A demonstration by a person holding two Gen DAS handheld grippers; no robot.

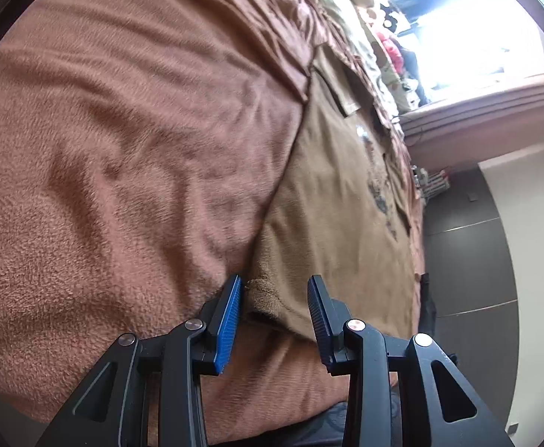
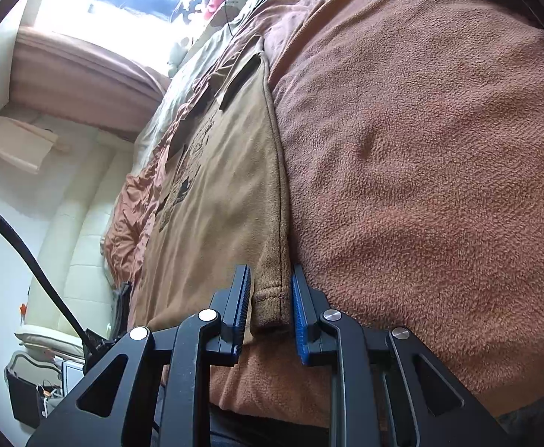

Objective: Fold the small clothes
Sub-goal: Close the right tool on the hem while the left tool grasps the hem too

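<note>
A tan T-shirt (image 1: 339, 205) with a dark print (image 1: 378, 182) lies flat on a brown fleece blanket (image 1: 123, 149). My left gripper (image 1: 275, 283) is open and low over the near hem, one hem corner lying between its wide-apart fingers. In the right wrist view the same T-shirt (image 2: 220, 186) stretches away along the blanket (image 2: 421, 149). My right gripper (image 2: 270, 272) is open more narrowly, its two fingers straddling the other hem corner. The cloth there looks flat, not pinched or lifted.
Beyond the shirt lie rumpled brown bedding (image 1: 272, 18), a pale quilt and soft toys (image 1: 387, 44) under a bright window (image 1: 477, 18). Dark floor (image 1: 465, 260) runs beside the bed. A black cable (image 2: 29, 253) and cream padded panels (image 2: 78, 223) show at left.
</note>
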